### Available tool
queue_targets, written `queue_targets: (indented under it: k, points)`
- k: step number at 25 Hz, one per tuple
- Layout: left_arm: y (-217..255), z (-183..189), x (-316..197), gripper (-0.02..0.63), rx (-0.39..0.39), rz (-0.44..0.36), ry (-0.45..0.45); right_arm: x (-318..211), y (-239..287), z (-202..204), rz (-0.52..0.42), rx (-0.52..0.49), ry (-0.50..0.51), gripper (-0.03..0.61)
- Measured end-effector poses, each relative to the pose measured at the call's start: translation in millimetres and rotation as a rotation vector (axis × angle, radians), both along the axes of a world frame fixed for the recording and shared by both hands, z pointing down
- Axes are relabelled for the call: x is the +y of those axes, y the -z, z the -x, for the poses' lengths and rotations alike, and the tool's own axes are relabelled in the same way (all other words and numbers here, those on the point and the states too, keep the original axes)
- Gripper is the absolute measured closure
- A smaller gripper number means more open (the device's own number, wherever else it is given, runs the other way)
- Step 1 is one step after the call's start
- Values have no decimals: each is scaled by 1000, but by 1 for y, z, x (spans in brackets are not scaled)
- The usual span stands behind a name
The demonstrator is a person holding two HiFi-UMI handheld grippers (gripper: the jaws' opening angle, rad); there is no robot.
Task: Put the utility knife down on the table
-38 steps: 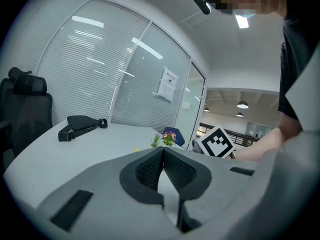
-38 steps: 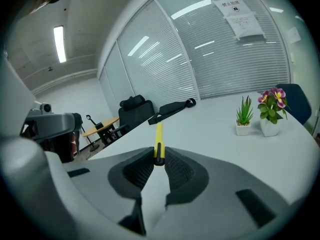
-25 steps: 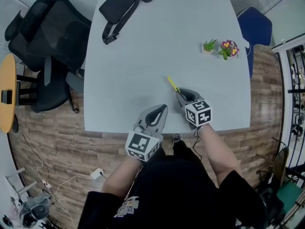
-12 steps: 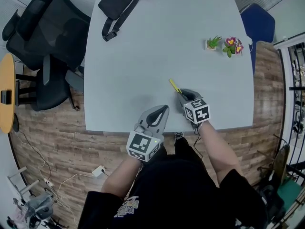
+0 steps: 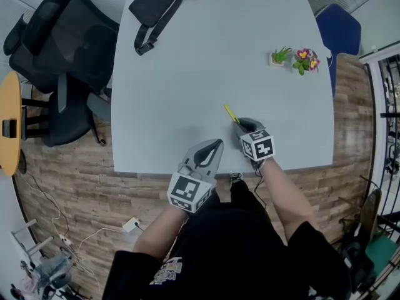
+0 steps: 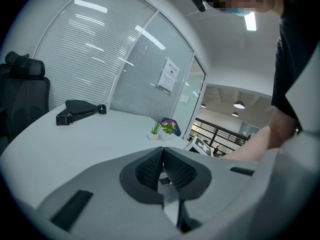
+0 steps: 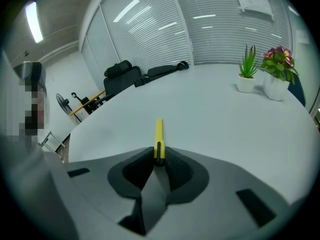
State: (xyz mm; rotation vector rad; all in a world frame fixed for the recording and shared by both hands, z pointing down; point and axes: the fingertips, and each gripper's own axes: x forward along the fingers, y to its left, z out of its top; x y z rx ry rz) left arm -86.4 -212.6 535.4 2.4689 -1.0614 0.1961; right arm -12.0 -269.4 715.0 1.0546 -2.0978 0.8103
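A slim yellow utility knife [image 5: 230,113] [image 7: 159,134] sticks forward out of my right gripper [image 5: 238,123] [image 7: 159,156], whose jaws are shut on its rear end. It points away over the pale grey table [image 5: 187,67], near the front edge; whether it touches the tabletop I cannot tell. My left gripper [image 5: 215,142] [image 6: 162,159] hangs at the table's front edge, left of the right one, jaws shut with nothing between them.
A black sling bag [image 5: 159,8] [image 6: 77,109] lies at the table's far left. Two small potted plants [image 5: 294,58] [image 7: 265,74] stand at the far right. Black office chairs [image 5: 62,55] crowd the left side; a blue chair [image 5: 340,33] stands at the right.
Both grippers have drifted slightly toward the table's front edge; the knife stays held in the right gripper at the same slant.
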Motion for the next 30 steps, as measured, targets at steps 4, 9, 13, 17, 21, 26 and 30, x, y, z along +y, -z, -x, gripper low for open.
queue_targets:
  k: [4, 9, 13, 17, 21, 26, 30]
  points:
    - [1, -3, 0, 607, -6, -7, -3, 1, 1, 2, -1, 8, 21, 497]
    - [8, -5, -1, 607, -10, -21, 2, 2, 9, 1, -21, 7, 37, 480]
    - [15, -9, -1, 607, -13, -39, 15, 0, 29, -1, -64, -21, 46, 488]
    - [26, -16, -1, 607, -21, -67, 33, -4, 63, -2, -137, -68, 65, 506]
    - [42, -27, 2, 607, -27, -102, 61, -6, 107, -7, -226, -139, 77, 573]
    - [63, -43, 11, 607, -34, -147, 100, 1, 171, -22, -349, -220, 108, 575]
    - [82, -56, 24, 607, -42, -181, 144, 17, 226, -35, -448, -301, 158, 575]
